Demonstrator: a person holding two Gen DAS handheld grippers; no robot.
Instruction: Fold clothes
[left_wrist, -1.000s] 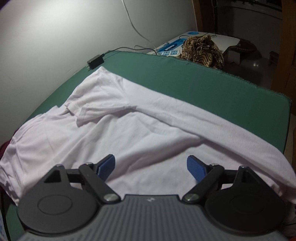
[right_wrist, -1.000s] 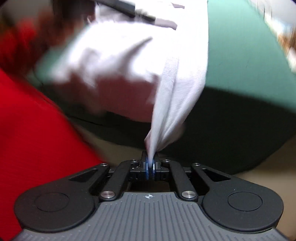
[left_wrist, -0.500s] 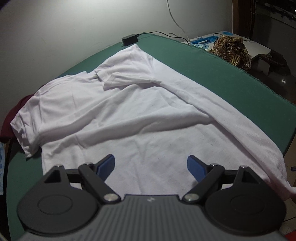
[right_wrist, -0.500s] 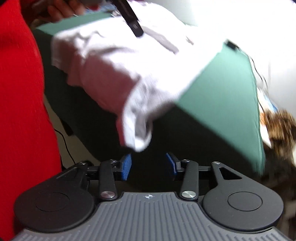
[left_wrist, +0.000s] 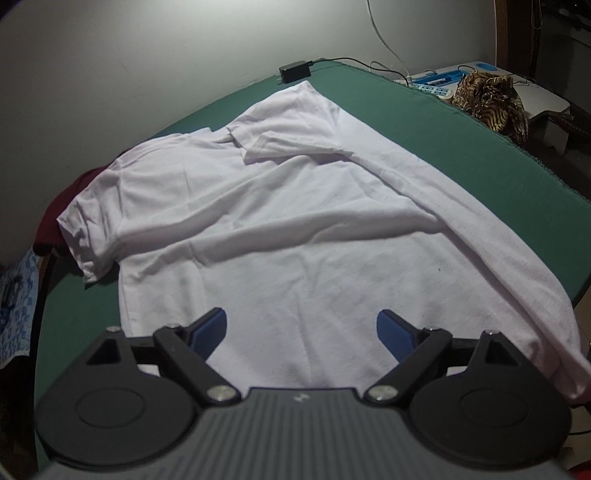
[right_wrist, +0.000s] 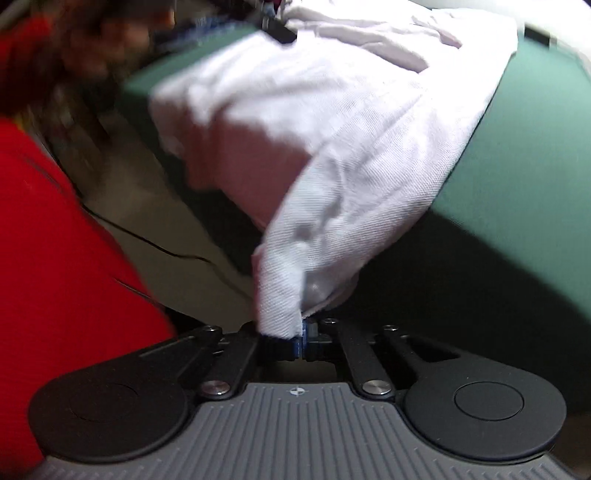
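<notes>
the green cloth-covered counter (left_wrist: 424, 122) carries the white cotton t-shirt (left_wrist: 295, 229), which lies spread but rumpled across it, one sleeve toward the wall and its near hem corner hanging off the counter's front edge. a long soft ridge runs across the chest, so the step in hand looks like flattening and squaring the shirt before any real fold. the right hand-held gripper (right_wrist: 301, 338) is clamped on that hanging hem corner; its jaws have just been closing, and the white cloth sits pinched between the blue pads. the left hand-held gripper (left_wrist: 301, 328) hovers over the lower body of the shirt with its jaws wide apart and nothing between them. next, i judge, the left needs to come down on the opposite hem corner and pinch it, so both can pull the hem taut and even. beyond the counter sit a small black power adapter (left_wrist: 293, 72) and a brown patterned cloth bundle (left_wrist: 491, 99).
</notes>
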